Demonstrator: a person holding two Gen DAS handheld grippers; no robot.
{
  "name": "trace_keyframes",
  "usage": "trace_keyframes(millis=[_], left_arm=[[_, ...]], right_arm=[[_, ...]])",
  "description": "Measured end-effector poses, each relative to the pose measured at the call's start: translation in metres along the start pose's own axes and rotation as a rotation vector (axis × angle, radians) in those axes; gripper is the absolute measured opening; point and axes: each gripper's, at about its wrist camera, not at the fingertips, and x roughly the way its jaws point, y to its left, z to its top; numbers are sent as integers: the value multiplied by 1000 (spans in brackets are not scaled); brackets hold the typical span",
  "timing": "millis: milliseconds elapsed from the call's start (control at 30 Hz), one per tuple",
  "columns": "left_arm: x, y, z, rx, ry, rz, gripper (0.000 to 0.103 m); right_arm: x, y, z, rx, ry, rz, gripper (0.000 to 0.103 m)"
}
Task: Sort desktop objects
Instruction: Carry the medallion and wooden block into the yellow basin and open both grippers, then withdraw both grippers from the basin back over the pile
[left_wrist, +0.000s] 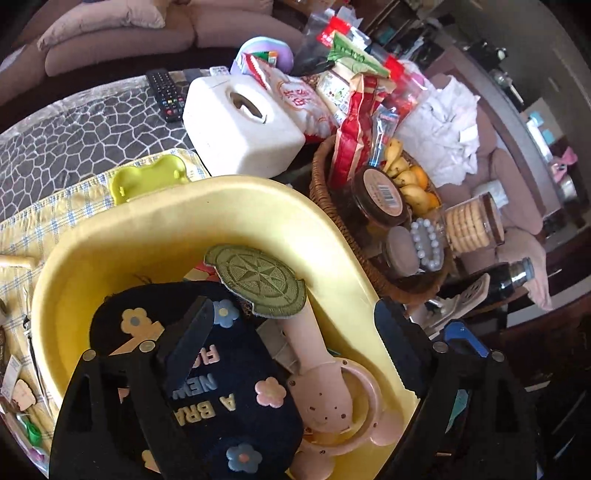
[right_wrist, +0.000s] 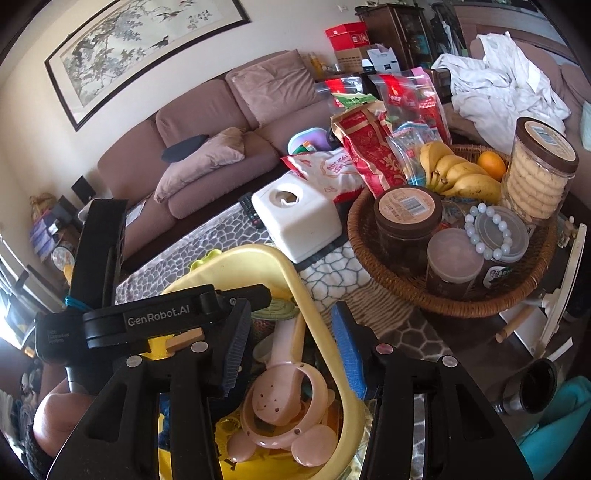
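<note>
Yellow tub (left_wrist: 155, 236): left claw (left_wrist: 291, 325) released above the dark flower-patterned pouch (left_wrist: 207, 373) lying inside beneath it; right claw (right_wrist: 291, 350) half-spread, straddling the tub's near rim, grasping nothing; risk: either finger could catch that rim and tip the contents.

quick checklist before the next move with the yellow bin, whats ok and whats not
1. Left gripper jaws open, nothing pinched: ok.
2. Dark flowered pouch lying inside the yellow bin: ok.
3. Right gripper straddling the bin's rim; grip on it: cannot tell.
4. Green compass patch inside the bin, leaning on its wall: ok.
5. Pink bear-shaped strainer inside the bin: ok.
6. Wicker basket apart from the bin: ok.
</note>
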Motion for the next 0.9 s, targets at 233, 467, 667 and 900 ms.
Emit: trace_keyframes(millis=[233,467,667,900], left_arm=[[-59,18,-21,35,-116,82,96],[-104,48,-49,41,-193,190,99],[-128,75,-81,63,-239,355,102],[-141,115,-114,20,-244,420,103]], right_arm=[[7,24,-3,-54,13,21,51],[15,46,-10,-109,33,10,54],[20,75,-17,-173,38,20,68],[33,111,-29,-235,58,39,91]])
